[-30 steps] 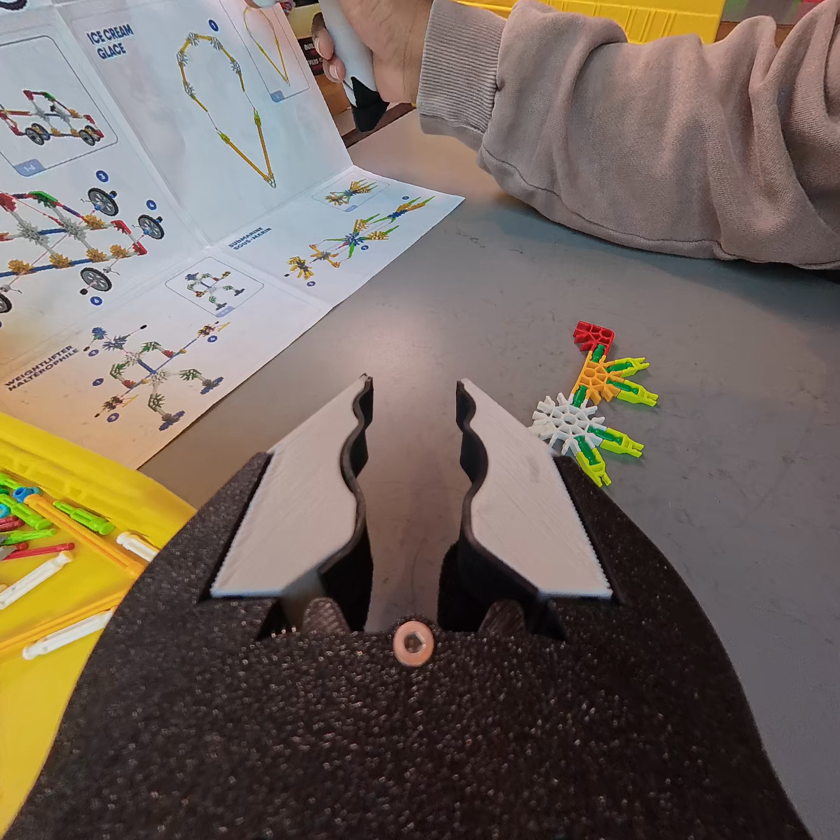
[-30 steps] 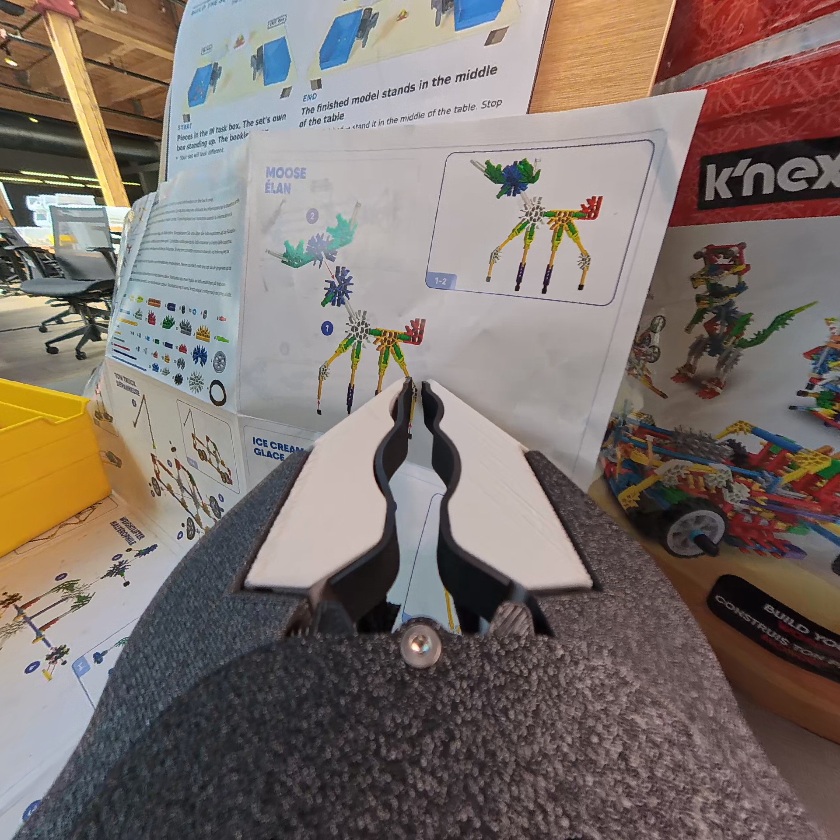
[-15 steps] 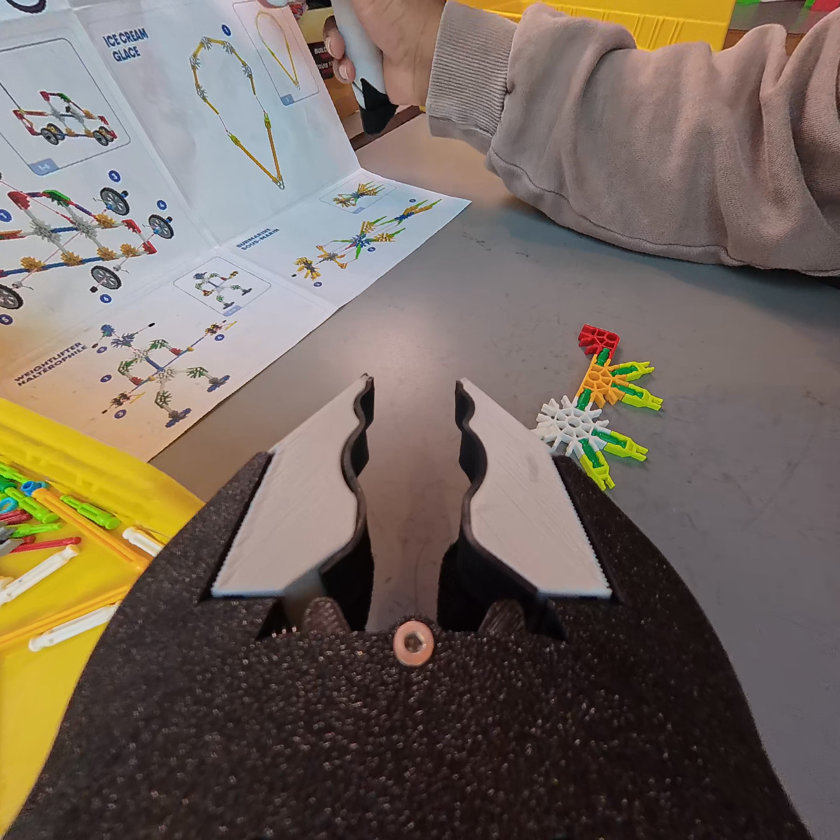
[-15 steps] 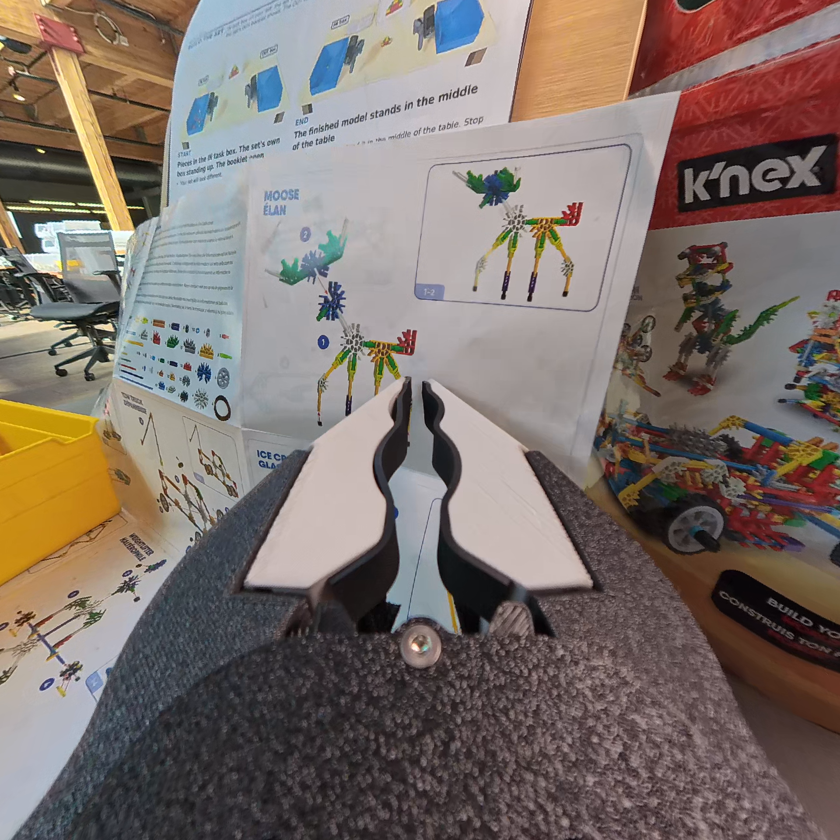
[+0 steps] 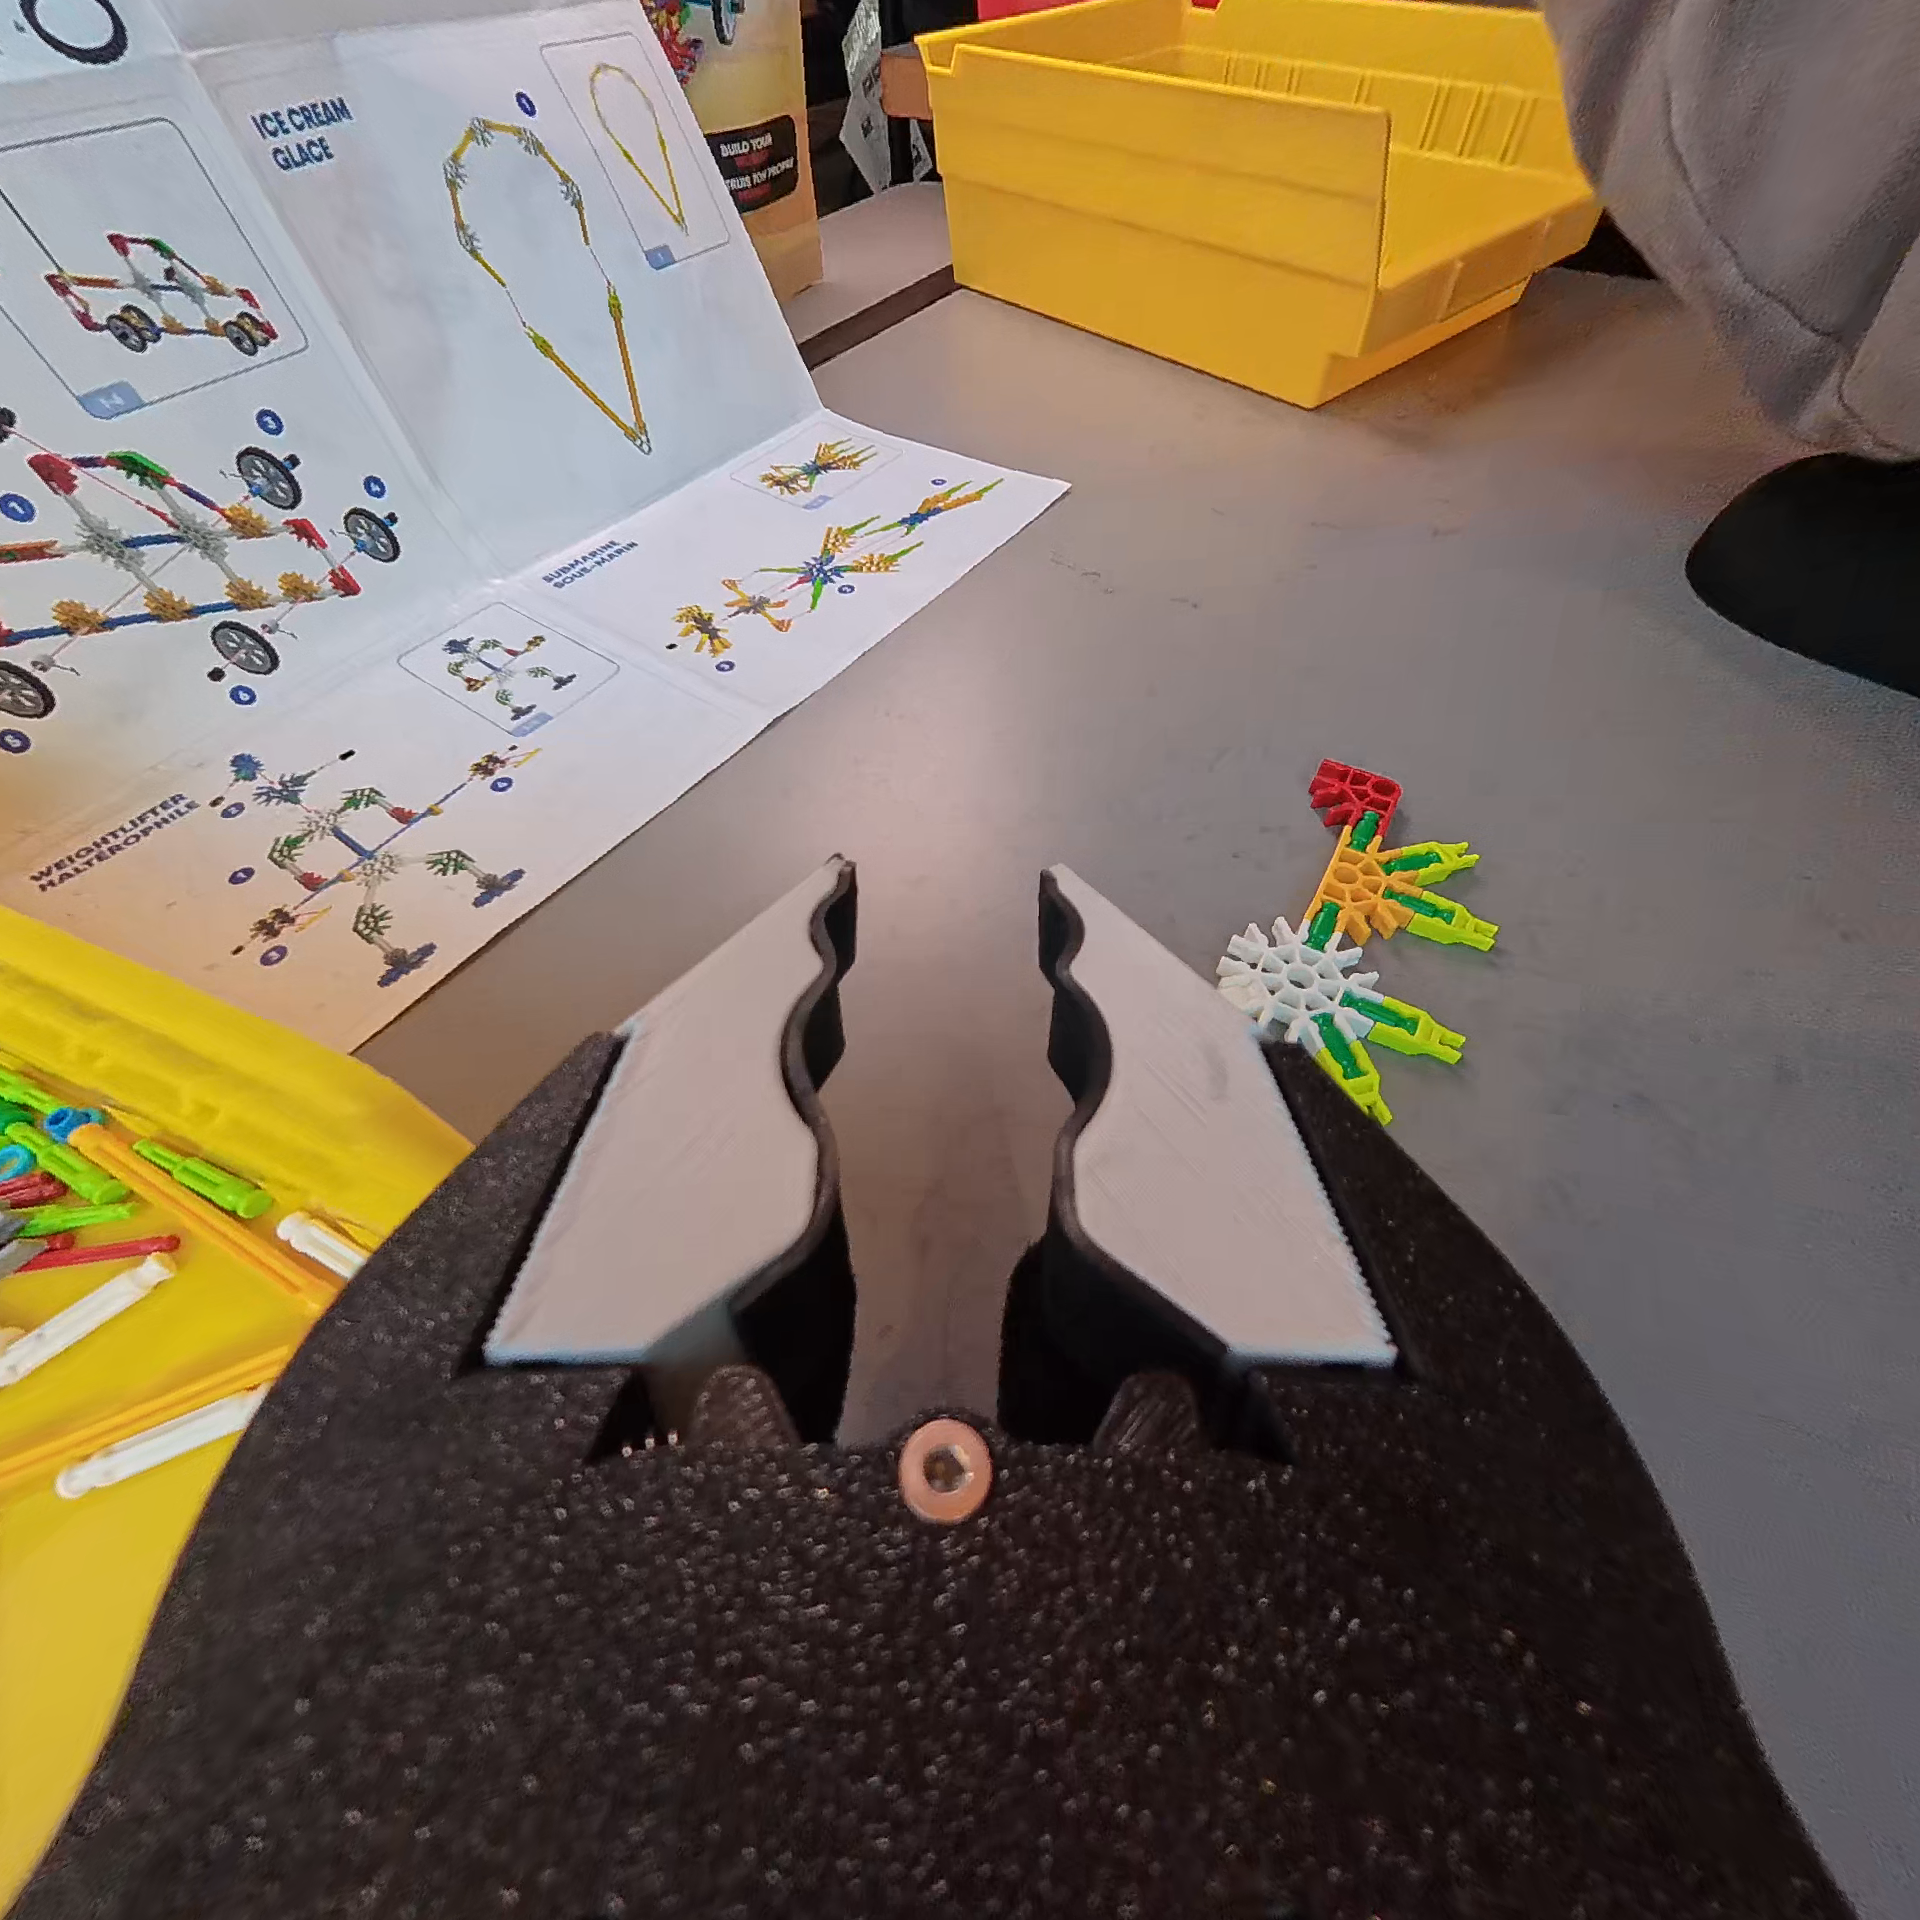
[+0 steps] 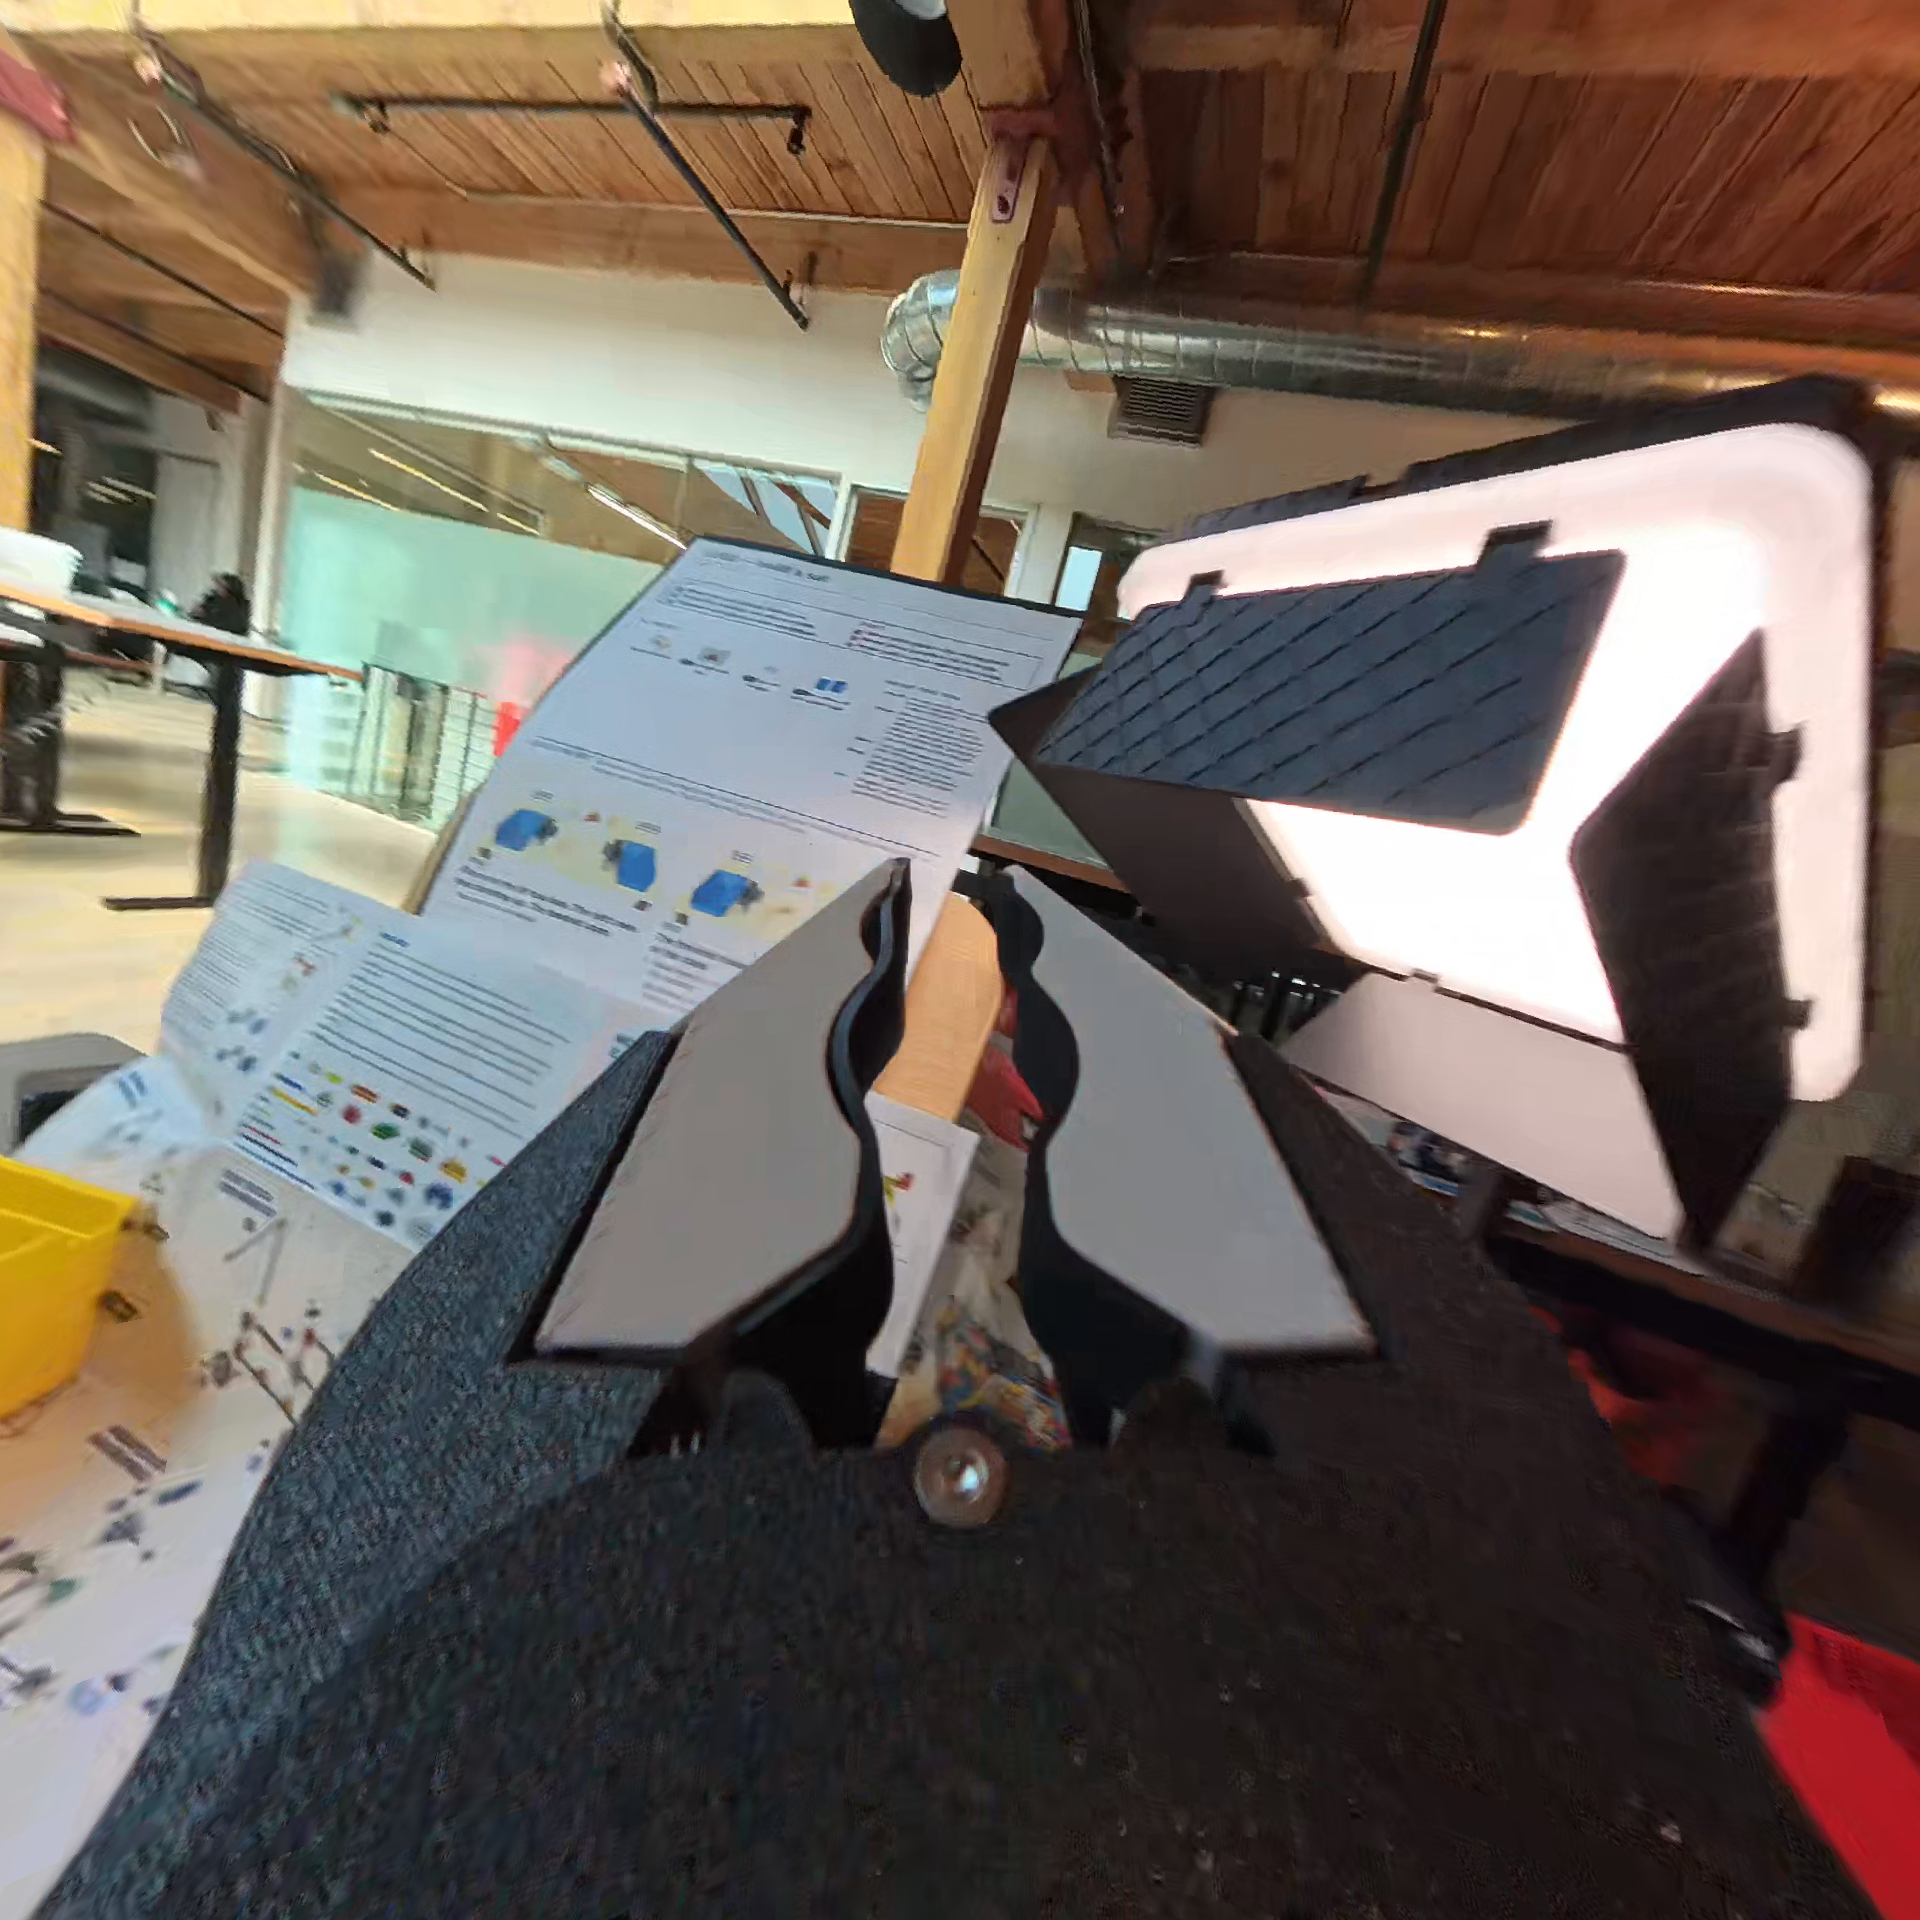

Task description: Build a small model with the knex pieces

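Left wrist view: the left hand-held gripper [image 5: 945, 883] hovers low over the grey counter [image 5: 1195, 623], jaws apart, nothing between them.
Nearest object: a small assembly of plastic construction pieces [image 5: 1351, 925] lies flat on the counter just beside the right finger (red corner piece, orange connector, white snowflake connector, green rods); no contact is visible.
Left side: an unfolded instruction sheet [image 5: 416, 520] lies partly on the counter and partly propped upright; a yellow tray [image 5: 208, 1060] of loose rods sits at the lower left edge.
Far side: an empty-looking yellow bin [image 5: 1226, 208] stands on the counter, well apart from the gripper.
Upper right corner: a grey sleeve [image 5: 1766, 208] enters the frame.
Right wrist view: the right hand-held gripper [image 6: 951, 883] points upward and away from the counter, jaws slightly parted, holding nothing; the frame is motion-blurred.
Ahead of it: a propped printed sheet [image 6: 790, 748], a wooden post [image 6: 987, 343] and a lit panel lamp [image 6: 1507, 790] with black flaps.
Lower left: a second yellow bin [image 6: 52, 1268].
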